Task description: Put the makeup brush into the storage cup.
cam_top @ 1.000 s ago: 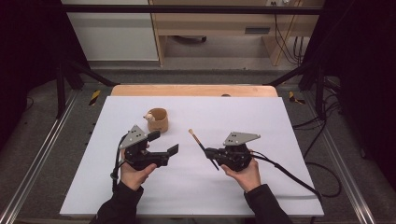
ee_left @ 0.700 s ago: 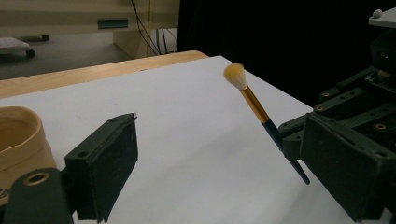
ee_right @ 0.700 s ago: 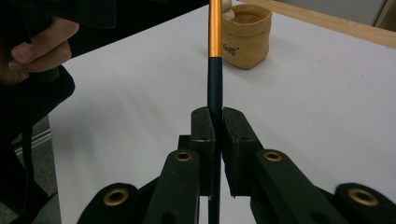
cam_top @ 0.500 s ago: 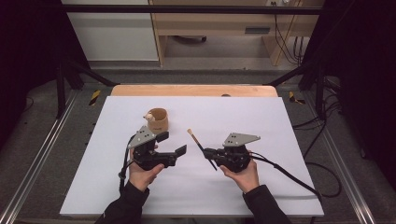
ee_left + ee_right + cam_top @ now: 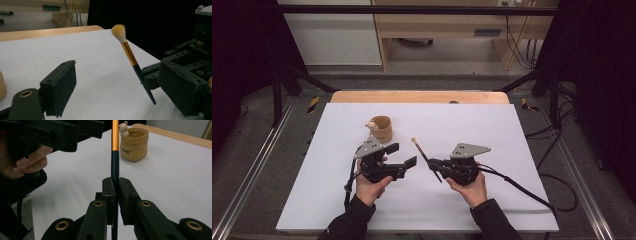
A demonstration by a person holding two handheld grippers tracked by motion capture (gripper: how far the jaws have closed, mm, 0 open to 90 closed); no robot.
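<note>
The right hand-held gripper (image 5: 432, 163) had its jaws pressed together on the dark lower handle of a brush (image 5: 424, 156), pinching it so that the gold band and pale bristles stood up and away, off the surface (image 5: 492, 125). In the right gripper view the handle (image 5: 115, 165) ran straight up between the two pads, with a short tail poking out below them. The left hand-held gripper (image 5: 402, 155) lay just beside it, jaws spread wide and holding nothing; in the left gripper view its pads framed the brush (image 5: 130, 56) with clear air on both sides.

Both grippers sat toward the near edge of the surface, around its middle. Farther back, left of centre, stood a small tan cup (image 5: 381, 128) with a little bear figure on its rim, upright and apparently empty.

The step in hand looked like a handover or a regrip of the brush between the two grippers. The next move probably called for the spread jaws to come around the gold band and shut on it before the right one let go, then a carry toward the cup.
</note>
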